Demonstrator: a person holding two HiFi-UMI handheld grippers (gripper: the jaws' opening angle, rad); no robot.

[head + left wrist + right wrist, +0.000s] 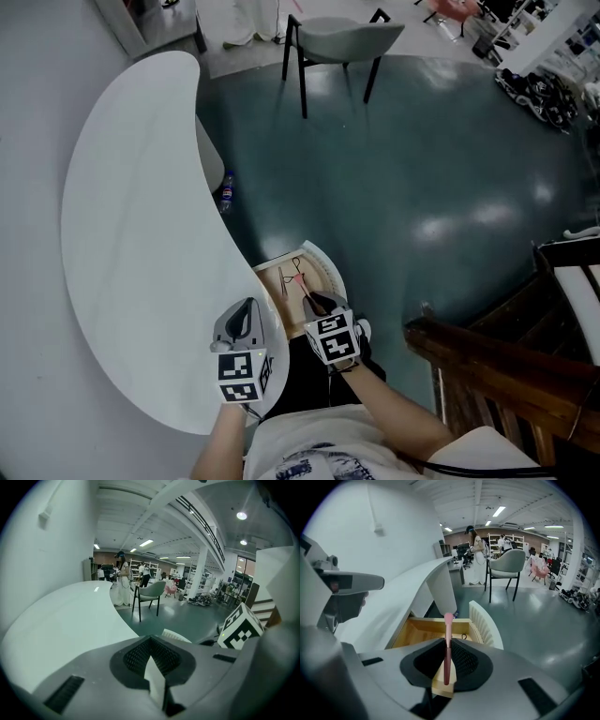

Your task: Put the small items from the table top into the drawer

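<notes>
So on the left, the left gripper (152,660) hangs over the edge of the curved white table top (141,234), jaws pinched together with nothing between them, so it's basically a spectator. I can't spot any small items left on that top from the head view. Just right of it sits the open wooden drawer (419,632) with its ribbed white front (485,620), and a couple of thin dark bits are lying in it already. The right gripper (448,641) is right above it, jaws nearly closed and clamped on a slim pink stick (448,656) that pokes out well past the tips, angled down toward the drawer. My worry: the grip is on a skinny, smooth-looking thing with a lot of length hanging free, so it could swivel or slide out early. That long end could also clip the ribbed front or the table edge overhanging the drawer's left side and get knocked sideways. Let go too high and it may bounce or roll out onto the dark green floor (422,169). Further out there's a blue bottle (225,192) on the floor under the table, a grey chair (342,42) and dark wooden furniture (506,366) far right, none of them in the way.
</notes>
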